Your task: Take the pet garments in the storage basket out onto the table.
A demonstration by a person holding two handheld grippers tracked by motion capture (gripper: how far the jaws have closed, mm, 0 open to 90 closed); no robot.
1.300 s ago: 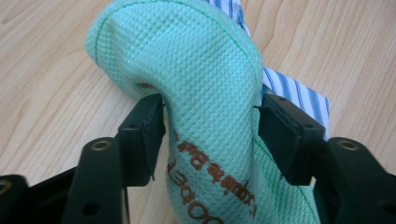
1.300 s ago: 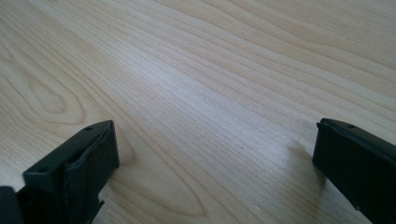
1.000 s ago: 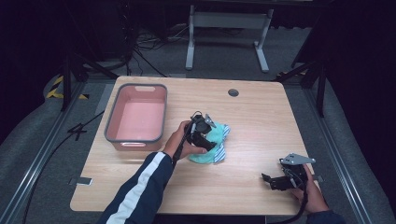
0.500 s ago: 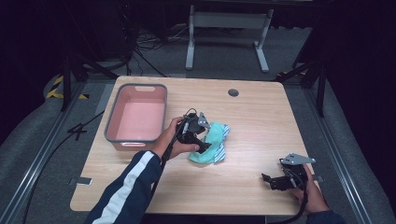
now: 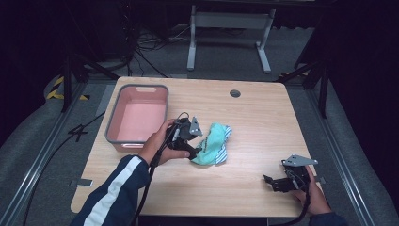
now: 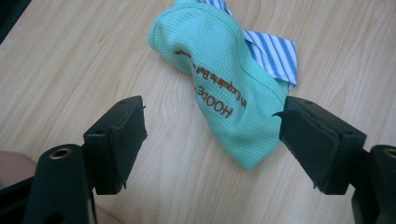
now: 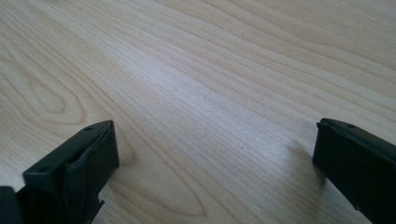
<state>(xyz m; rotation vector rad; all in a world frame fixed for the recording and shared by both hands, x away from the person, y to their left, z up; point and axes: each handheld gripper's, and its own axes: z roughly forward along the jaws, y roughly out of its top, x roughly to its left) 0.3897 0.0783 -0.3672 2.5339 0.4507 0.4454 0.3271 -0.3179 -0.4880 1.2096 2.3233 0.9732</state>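
High view: wooden table w/ a pink tub at its left, grey rim. Mint-green cloth lies bunched near table centre, blue-striped piece showing at its top right edge, well apart from the tub's inside but just right of it. Left gripper sits at the cloth's left edge, held by the person's left hand; dark sleeve w/ white stripe comes in from the bottom. Right gripper is near the table's front right corner, well apart from the cloth.

Left gripper view: left gripper jaws spread wide, released, nothing pinched. Cloth lies on the wood btwn & ahead of them; its lower end is just beside the right-hand jaw, touching or not I can't tell. Brown lettering runs along the fabric; striped piece peeks out behind.

Right gripper view: right gripper jaws wide apart, released, over bare wood grain.
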